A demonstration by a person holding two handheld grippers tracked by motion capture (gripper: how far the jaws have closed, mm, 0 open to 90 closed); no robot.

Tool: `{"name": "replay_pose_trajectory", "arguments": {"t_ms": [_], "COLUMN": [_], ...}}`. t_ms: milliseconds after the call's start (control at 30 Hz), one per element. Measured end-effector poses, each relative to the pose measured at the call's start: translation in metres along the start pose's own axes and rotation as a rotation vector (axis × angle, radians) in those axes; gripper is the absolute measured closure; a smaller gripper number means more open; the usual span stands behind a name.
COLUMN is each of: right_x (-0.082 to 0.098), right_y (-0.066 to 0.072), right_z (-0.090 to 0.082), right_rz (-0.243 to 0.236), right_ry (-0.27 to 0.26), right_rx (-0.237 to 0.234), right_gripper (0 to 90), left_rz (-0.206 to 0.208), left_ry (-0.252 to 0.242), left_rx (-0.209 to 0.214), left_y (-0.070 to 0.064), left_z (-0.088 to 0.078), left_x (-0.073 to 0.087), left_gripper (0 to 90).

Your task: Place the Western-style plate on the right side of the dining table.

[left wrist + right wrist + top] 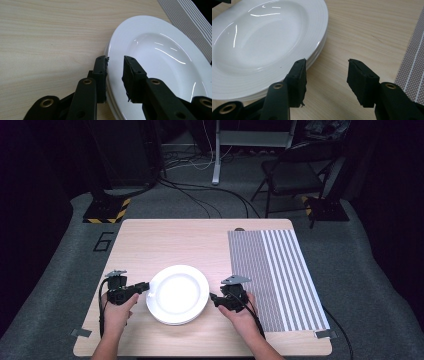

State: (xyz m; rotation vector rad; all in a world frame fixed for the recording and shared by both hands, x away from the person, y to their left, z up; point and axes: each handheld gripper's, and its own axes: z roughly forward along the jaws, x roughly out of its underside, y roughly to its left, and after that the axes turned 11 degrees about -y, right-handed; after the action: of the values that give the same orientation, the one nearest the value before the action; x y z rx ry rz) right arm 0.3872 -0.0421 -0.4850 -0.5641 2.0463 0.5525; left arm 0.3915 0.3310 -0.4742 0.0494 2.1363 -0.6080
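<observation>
On pale wood table (165,240) beside striped mat (280,275), left tongs (148,287) straddle plates (177,295) rim unpinched, right tongs (212,296) wide

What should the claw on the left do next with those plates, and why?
Probably close the left claw fully on the top plate's rim. Its jaws straddle that rim with a gap showing, so nothing looks gripped yet; several plates sit stacked underneath.
</observation>
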Motion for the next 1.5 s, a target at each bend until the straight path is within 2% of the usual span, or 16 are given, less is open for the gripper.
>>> {"name": "replay_pose_trajectory", "arguments": {"t_ms": [33, 233, 300, 333, 367, 400, 500, 533, 600, 633, 733, 833, 967, 1033, 1300, 1500], "right_x": [0.0, 0.002, 0.002, 0.002, 0.002, 0.002, 0.001, 0.001, 0.001, 0.001, 0.002, 0.002, 0.002, 0.001, 0.0, -0.001], "right_y": [-0.002, -0.004, -0.004, -0.004, -0.004, -0.004, -0.003, -0.004, -0.004, -0.004, -0.004, -0.004, -0.003, -0.003, -0.004, -0.003], "right_z": [0.0, 0.001, 0.001, 0.001, 0.001, 0.001, 0.0, 0.0, 0.0, 0.0, 0.0, 0.001, 0.001, 0.001, 0.001, 0.003], "right_rz": [0.014, 0.022, 0.029, 0.033, 0.038, 0.041, 0.047, 0.047, 0.05, 0.05, 0.053, 0.054, 0.065, 0.075, 0.115, 0.145], "right_ry": [-0.001, -0.01, -0.01, -0.01, -0.009, -0.01, -0.013, -0.014, -0.014, -0.015, -0.014, -0.014, -0.015, -0.02, -0.039, -0.043], "right_rx": [-0.003, -0.004, -0.005, -0.007, -0.01, -0.012, -0.014, -0.014, -0.014, -0.016, -0.017, -0.021, -0.028, -0.035, -0.061, -0.085], "right_gripper": [49.1, 49.1, 49.0, 49.0, 48.9, 48.9, 48.7, 48.7, 48.6, 48.5, 48.0, 48.0, 48.0, 47.8, 47.3, 46.7], "left_rz": [-0.027, -0.029, -0.089, -0.103, -0.077, -0.022, -0.02, -0.005, -0.005, -0.028, -0.048, -0.068, -0.05, -0.064, -0.075, -0.072], "left_ry": [0.0, 0.003, -0.001, 0.021, 0.034, 0.03, -0.003, 0.002, 0.0, -0.001, -0.001, 0.003, 0.027, 0.028, 0.023, 0.03], "left_rx": [0.016, 0.016, 0.115, 0.134, 0.106, 0.067, 0.042, 0.033, 0.021, 0.019, 0.009, 0.024, 0.021, 0.016, 0.024, 0.027], "left_y": [0.001, 0.001, 0.003, 0.002, -0.002, -0.005, -0.009, -0.007, -0.006, -0.002, 0.004, 0.006, 0.006, 0.005, 0.006, 0.006], "left_z": [0.001, 0.0, 0.001, 0.003, 0.005, 0.006, 0.005, 0.003, 0.003, 0.001, -0.003, -0.002, 0.001, 0.001, 0.001, 0.0], "left_x": [0.001, 0.001, 0.002, 0.003, 0.004, 0.004, 0.003, 0.003, 0.003, 0.003, 0.001, 0.002, 0.004, 0.004, 0.006, 0.007], "left_gripper": [73.6, 76.6, 81.1, 81.3, 81.2, 81.1, 80.5, 80.1, 80.0, 80.0, 80.1, 81.1, 81.5, 81.4, 81.2, 81.3]}}
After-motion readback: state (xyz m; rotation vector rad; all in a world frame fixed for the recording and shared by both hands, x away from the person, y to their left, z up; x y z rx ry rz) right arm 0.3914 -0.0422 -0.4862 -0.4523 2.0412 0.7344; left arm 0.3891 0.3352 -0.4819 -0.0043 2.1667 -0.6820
